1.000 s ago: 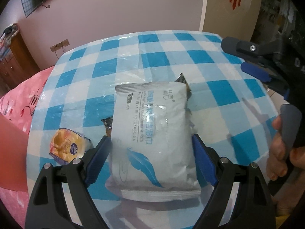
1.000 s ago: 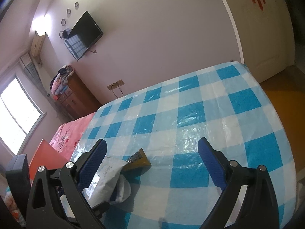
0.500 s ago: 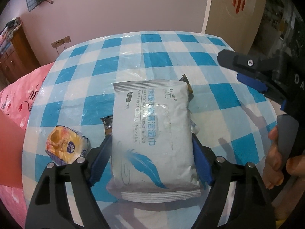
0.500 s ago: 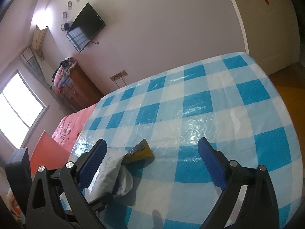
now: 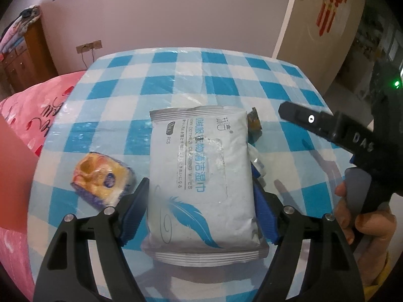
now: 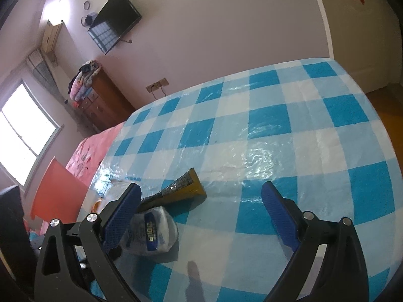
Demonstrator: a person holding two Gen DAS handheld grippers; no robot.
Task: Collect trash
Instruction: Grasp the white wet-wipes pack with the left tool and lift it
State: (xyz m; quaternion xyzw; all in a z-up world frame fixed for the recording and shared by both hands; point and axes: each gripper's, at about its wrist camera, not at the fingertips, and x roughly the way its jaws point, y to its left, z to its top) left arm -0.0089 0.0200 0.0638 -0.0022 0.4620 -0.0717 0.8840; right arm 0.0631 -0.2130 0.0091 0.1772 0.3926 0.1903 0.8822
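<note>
A white wet-wipes pack (image 5: 199, 171) with a blue feather print lies lengthwise between the blue pads of my left gripper (image 5: 199, 183). Its jaws are closing and both pads press on the pack's long sides. A yellow snack packet (image 5: 103, 176) lies just left of the left pad. A gold wrapper (image 5: 253, 120) and a crumpled clear wrapper (image 5: 258, 161) sit at the pack's right edge. My right gripper (image 6: 201, 209) stands open and empty low over the checked tablecloth (image 6: 277, 130). Its left pad is beside the crumpled wrapper (image 6: 151, 231) and the gold wrapper (image 6: 181, 188).
A person's hand (image 5: 362, 221) holds the right gripper's handle at the table's right edge. A red panel (image 5: 12, 176) and pink bedding (image 5: 32, 115) border the table on the left. A wooden dresser (image 6: 105, 100) stands against the far wall.
The left jaws have narrowed onto the wipes pack, which now stays with the gripper. The right gripper has sunk closer to the gold and crumpled wrappers.
</note>
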